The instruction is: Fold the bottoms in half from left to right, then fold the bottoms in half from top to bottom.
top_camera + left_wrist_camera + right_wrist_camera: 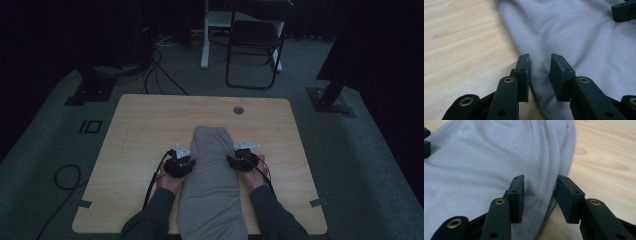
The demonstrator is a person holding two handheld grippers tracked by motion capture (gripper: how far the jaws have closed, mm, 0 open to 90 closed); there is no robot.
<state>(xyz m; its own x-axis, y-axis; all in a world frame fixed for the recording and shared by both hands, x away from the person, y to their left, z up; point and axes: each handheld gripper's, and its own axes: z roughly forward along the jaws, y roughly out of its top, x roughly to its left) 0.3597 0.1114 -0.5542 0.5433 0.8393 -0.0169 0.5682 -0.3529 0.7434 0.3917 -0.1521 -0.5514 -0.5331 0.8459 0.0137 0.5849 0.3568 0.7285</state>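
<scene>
**Two grippers at the sides of a grey cloth**

The left gripper (pixel 186 161) sits at the left edge of the grey cloth (pixel 212 185). In the left gripper view its two black jaws stand partly open, with a gap between them. The edge of the cloth (pixel 574 37) lies in that gap, but the pads do not press on it.

The right gripper (pixel 234 159) sits at the right edge of the cloth. In the right gripper view its jaws are also partly open. A fold at the edge of the cloth (pixel 486 157) runs between them, and the pads do not squeeze it.

A hand holds each gripper, and dark sleeves come in from the near side. A black cable trails back from each gripper.

The cloth is long and folded into a strip. It lies in the middle of the wooden table (pixel 140 130) and runs from the near edge toward the far side. Its far end is rounded.

On the far side of the table there is a small round hole (pixel 238 110). Beyond the table, on the dark floor, stands a black chair (pixel 252 45).
</scene>
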